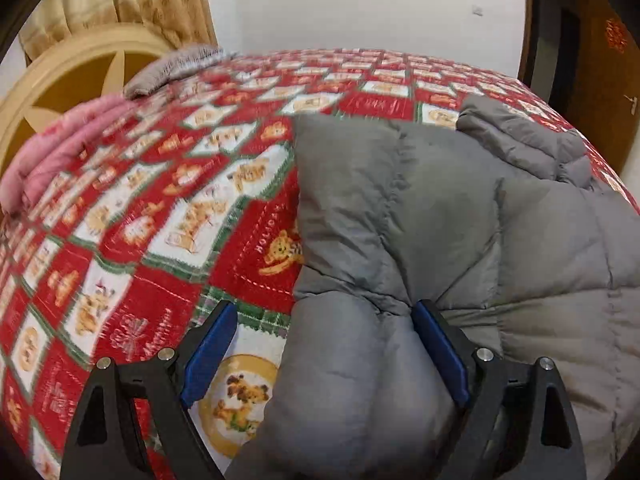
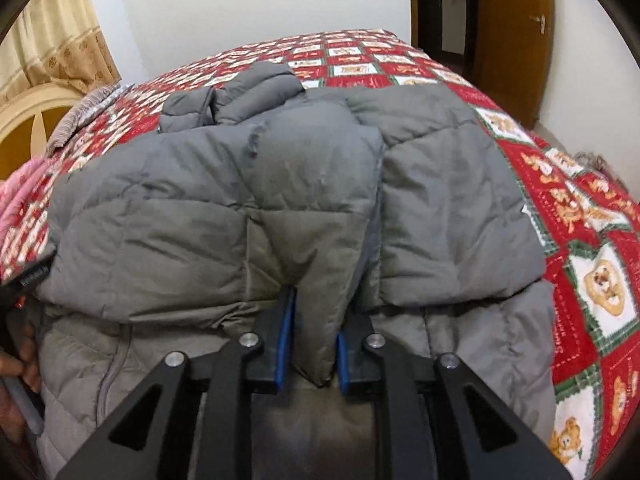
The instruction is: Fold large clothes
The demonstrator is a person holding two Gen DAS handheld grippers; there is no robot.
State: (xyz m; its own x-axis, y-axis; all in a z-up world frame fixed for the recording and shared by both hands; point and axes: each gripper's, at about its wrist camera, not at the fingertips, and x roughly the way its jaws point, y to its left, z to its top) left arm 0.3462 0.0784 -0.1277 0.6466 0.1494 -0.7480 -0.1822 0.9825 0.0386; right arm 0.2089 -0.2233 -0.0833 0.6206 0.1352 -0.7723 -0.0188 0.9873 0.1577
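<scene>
A grey quilted puffer jacket (image 1: 460, 208) lies on a bed with a red Christmas bear quilt (image 1: 168, 208). In the left wrist view my left gripper (image 1: 324, 316) is open, its blue pads wide apart, with a puffy edge of the jacket bulging between them. In the right wrist view the jacket (image 2: 168, 220) lies partly folded, its hood (image 2: 248, 92) at the far end. My right gripper (image 2: 314, 316) is shut on a fold of the jacket, pinched between the blue pads.
Pink folded fabric (image 1: 52, 148) and a grey knitted item (image 1: 176, 68) lie at the bed's far left by a cream headboard (image 1: 60, 80). A wooden door (image 2: 508, 28) stands beyond the bed. A hand (image 2: 16, 364) shows at the left edge.
</scene>
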